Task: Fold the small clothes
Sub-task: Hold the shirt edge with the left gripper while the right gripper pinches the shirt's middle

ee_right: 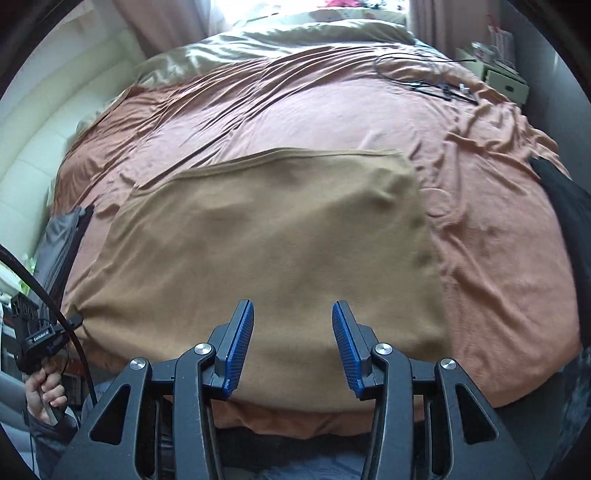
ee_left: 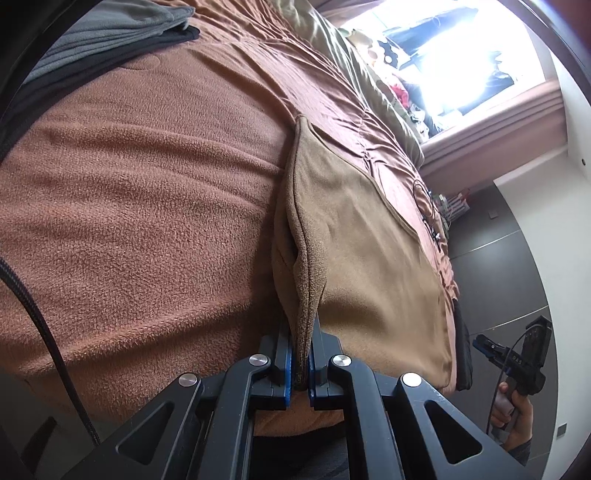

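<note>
Left tool (ee_left: 302, 363): blue pads pressed together on a pinched-up corner of the tan garment (ee_left: 354, 236), the cloth rising in a ridge from the jaws. Right tool (ee_right: 293, 347): blue pads spread apart with nothing between them, hovering above the near edge of the same tan garment (ee_right: 266, 236). Garment spread mostly flat over the brown fleece blanket (ee_left: 140, 192) near the foot of the bed, its far hem folded over in a neat line. Beyond it, a rumpled rust-coloured sheet (ee_right: 332, 114) and an olive pillow (ee_right: 280, 40) by the bright window. Grey folded clothes (ee_left: 110, 33) stacked at the blanket's far corner. Black cables (ee_right: 424, 79) lying loose on the sheet near the far side. Dark cloth (ee_right: 565, 199) draped at the bed's right edge
</note>
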`<control>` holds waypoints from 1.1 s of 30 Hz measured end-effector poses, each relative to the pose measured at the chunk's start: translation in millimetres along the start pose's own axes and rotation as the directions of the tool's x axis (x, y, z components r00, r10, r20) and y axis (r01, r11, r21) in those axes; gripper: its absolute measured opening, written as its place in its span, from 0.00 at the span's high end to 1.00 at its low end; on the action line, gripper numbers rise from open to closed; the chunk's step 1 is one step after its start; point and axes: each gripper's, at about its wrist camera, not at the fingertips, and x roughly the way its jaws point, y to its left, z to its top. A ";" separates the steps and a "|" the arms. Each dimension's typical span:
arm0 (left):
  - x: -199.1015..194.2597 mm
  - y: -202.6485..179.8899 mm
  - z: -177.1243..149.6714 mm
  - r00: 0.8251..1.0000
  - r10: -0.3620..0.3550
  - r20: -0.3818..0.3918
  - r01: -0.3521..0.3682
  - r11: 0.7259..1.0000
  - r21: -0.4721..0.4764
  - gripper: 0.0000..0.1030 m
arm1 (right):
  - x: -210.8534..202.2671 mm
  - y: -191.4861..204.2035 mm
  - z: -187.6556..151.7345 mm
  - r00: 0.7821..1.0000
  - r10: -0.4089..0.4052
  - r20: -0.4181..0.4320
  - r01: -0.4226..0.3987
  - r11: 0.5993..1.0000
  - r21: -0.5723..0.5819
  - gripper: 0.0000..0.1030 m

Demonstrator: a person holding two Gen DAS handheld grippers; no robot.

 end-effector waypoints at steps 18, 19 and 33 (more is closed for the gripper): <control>-2.4 2.3 -3.9 1.000 -0.005 0.012 0.006 0.998 -0.063 0.94 | 117.6 56.4 32.6 0.995 0.017 -0.101 -0.027 0.995 -0.094 0.77; -2.0 2.5 -4.6 1.000 -0.001 0.014 0.002 0.998 -0.068 0.94 | 123.9 57.7 33.5 0.994 0.019 -0.108 -0.029 0.995 -0.093 0.81; 0.3 13.6 -14.8 0.999 0.033 0.028 -0.027 0.983 -0.181 0.94 | 197.3 67.1 61.4 0.992 0.009 -0.129 -0.020 0.996 -0.086 0.85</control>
